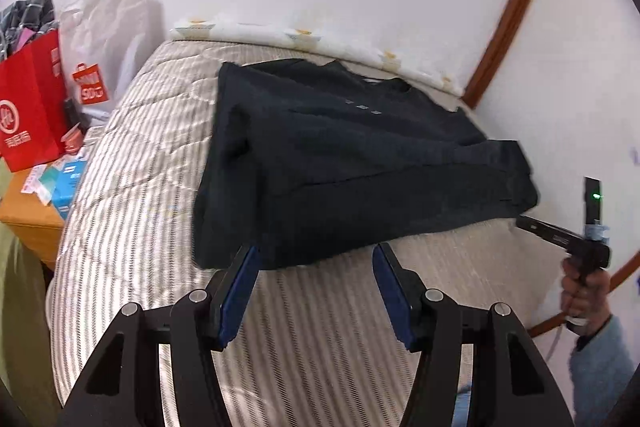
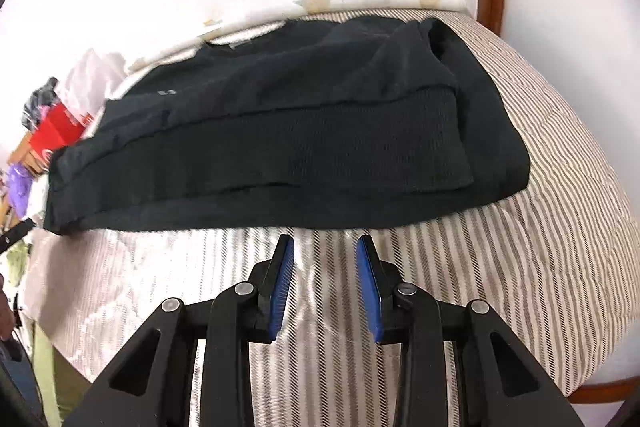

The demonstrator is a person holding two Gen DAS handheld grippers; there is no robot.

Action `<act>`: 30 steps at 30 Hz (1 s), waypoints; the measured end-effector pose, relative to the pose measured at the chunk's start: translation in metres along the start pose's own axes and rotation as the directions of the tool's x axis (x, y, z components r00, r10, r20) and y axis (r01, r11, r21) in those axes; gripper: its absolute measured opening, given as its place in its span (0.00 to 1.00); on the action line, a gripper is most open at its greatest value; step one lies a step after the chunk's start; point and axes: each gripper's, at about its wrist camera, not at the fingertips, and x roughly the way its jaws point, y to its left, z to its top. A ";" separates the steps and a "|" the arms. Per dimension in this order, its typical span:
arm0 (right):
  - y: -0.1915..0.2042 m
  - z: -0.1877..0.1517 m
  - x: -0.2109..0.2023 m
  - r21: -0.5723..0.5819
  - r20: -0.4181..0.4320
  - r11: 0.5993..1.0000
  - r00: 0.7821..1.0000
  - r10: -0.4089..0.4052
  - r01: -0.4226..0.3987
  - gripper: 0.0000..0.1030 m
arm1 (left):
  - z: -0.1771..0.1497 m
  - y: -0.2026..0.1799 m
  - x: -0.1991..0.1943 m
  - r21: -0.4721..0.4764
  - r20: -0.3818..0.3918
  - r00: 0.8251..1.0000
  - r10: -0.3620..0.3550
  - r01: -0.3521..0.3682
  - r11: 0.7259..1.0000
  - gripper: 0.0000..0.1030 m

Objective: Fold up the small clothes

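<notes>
The dark garment [image 1: 352,163] lies on the striped mattress [image 1: 152,163], spread toward the far end of the bed just short of the white patterned cloth [image 1: 304,37] that runs along the wall. It is partly folded: in the right wrist view a ribbed, sleeve-like panel [image 2: 360,147] lies across the body of the garment, and its right end sits doubled up near the far right corner of the bed. Three small pale marks [image 1: 362,107] show on its chest area. The left gripper [image 1: 316,267] hovers over the near hem of the garment with its blue-padded jaws spread apart and nothing between them; the pads touch no cloth. The right gripper [image 2: 325,255] stands just short of the garment's near edge, over bare mattress, jaws parted by a narrower gap and likewise empty. In the left wrist view the right gripper [image 1: 532,225] appears at the far right, its tip close by the garment's right corner, carried by a hand [image 1: 584,295] in a light blue sleeve [image 1: 600,359]. To the left of the bed stand a red shopping bag [image 1: 32,107] and a white bag [image 1: 108,39] on a wooden bedside table [image 1: 28,215], with small boxes [image 1: 64,183] scattered by them. A brown wooden trim [image 1: 508,15] curves along the wall to the right.
</notes>
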 end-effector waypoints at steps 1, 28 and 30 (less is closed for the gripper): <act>0.001 0.002 -0.001 -0.001 0.011 1.000 1.000 0.009 -0.009 0.31 | 0.000 -0.005 0.000 0.013 -0.005 1.000 -0.007 0.007 1.000 0.55; 0.001 0.061 0.038 -0.018 0.007 1.000 1.000 0.020 -0.020 0.16 | 0.034 -0.039 0.069 0.000 -0.168 0.979 -0.114 0.115 0.993 0.50; 0.002 0.070 0.037 -0.004 0.036 0.999 0.999 0.033 -0.033 0.16 | 0.042 -0.035 0.062 -0.008 -0.121 0.988 -0.097 0.097 0.995 0.49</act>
